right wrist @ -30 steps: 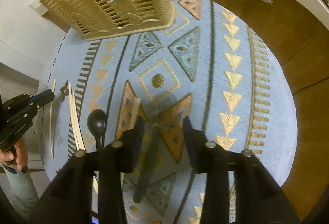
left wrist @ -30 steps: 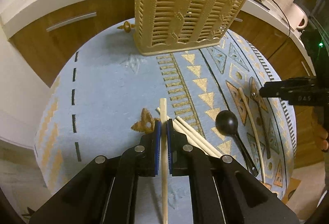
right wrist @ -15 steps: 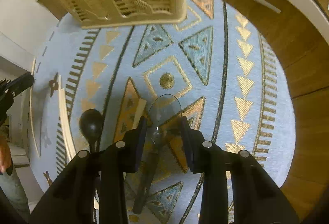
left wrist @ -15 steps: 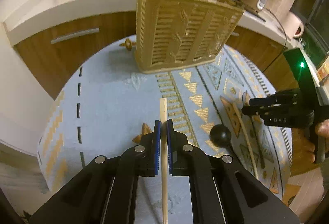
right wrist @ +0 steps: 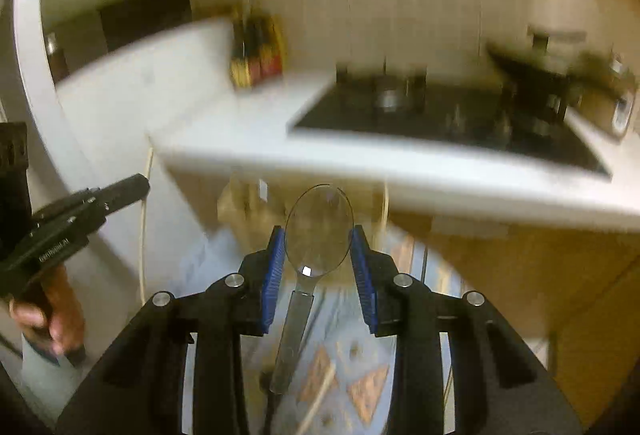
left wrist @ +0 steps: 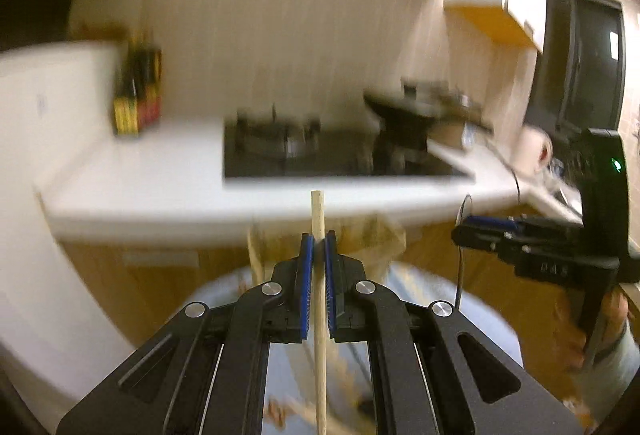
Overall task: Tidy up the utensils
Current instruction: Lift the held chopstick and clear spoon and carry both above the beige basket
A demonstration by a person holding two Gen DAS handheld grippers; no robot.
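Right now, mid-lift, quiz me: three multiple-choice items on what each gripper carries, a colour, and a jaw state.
1. Where is the clear spoon?
A. Lying on the stove
B. Between the pads of the right gripper
C. Inside the bottles

2. What colour are the pads on the left gripper?
A. Blue
B. Red
C. White

3. In what state is the left gripper?
A. Wide open and empty
B. Shut on nothing
C. Shut on the wooden chopstick

Answers:
1 B: the right wrist view shows the spoon's bowl framed between the two blue pads, with its handle running back under the gripper.
2 A: the left wrist view shows blue strips lining both fingers.
3 C: the pads press on the chopstick from both sides, with its tip sticking out ahead of them.
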